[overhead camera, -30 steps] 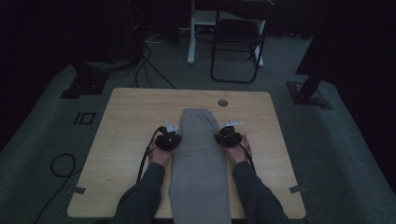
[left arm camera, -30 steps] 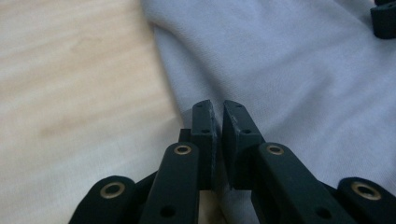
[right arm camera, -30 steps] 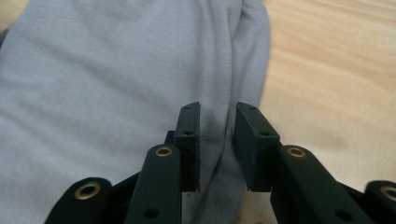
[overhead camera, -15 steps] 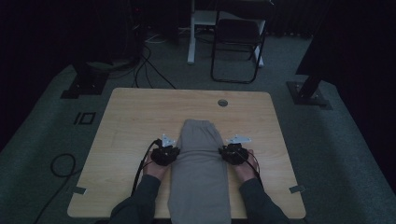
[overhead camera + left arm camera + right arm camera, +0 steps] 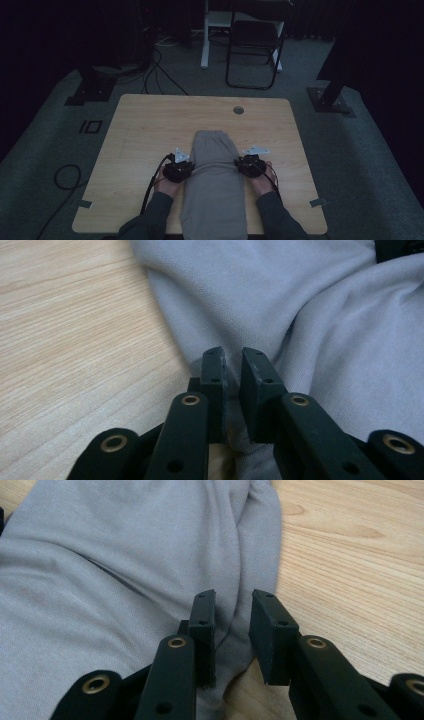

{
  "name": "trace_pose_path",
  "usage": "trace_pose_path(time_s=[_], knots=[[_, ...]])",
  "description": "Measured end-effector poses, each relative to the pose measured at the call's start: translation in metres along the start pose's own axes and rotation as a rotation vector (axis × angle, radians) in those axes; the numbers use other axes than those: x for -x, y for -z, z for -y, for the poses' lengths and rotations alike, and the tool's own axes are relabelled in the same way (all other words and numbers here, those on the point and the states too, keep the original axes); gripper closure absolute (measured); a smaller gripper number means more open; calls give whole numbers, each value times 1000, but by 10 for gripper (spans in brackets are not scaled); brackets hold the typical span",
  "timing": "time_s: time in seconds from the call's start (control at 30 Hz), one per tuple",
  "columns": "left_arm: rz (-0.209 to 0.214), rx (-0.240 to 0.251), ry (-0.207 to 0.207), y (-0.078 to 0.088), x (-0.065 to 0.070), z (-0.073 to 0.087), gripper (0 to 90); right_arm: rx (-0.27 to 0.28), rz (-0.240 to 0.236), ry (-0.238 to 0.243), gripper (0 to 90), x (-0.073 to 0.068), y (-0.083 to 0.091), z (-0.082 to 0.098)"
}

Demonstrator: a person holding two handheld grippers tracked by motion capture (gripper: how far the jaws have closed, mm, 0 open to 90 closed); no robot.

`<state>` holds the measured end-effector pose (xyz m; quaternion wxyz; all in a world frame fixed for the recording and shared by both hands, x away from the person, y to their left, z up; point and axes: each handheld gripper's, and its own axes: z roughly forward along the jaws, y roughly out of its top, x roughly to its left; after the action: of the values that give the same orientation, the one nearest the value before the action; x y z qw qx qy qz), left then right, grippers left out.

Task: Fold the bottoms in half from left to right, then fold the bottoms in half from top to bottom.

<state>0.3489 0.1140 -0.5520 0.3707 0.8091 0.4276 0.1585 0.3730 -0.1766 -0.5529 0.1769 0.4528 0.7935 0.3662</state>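
Note:
A long grey garment point(image 5: 214, 185) lies lengthwise on the wooden table point(image 5: 145, 125), and its near end hangs over the front edge. My left gripper point(image 5: 189, 168) is at its left edge. In the left gripper view the left gripper point(image 5: 232, 360) has a narrow gap between its jaws with the garment point(image 5: 300, 300) edge in it; the jaws have just been opening. My right gripper point(image 5: 239, 166) is at the right edge. In the right gripper view the right gripper point(image 5: 232, 602) is shut on a bunched fold of the garment point(image 5: 100, 570).
A round cable hole point(image 5: 238, 109) sits near the table's far edge. Beyond the table stand a dark chair point(image 5: 255, 45) and a white desk leg point(image 5: 204, 35). Cables point(image 5: 65, 177) lie on the floor at the left. Bare wood flanks the garment on both sides.
Both hands drew back toward the near edge, and the garment slid with them, so its far end now lies closer to me. The left jaws have parted a little.

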Motion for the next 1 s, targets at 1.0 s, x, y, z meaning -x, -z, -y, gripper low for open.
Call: trace_pose_path(time_s=[1.0], knots=[[-95,-3,93,-51,-31,-50,477,-71,50,-80,495,15,-50,-55]])
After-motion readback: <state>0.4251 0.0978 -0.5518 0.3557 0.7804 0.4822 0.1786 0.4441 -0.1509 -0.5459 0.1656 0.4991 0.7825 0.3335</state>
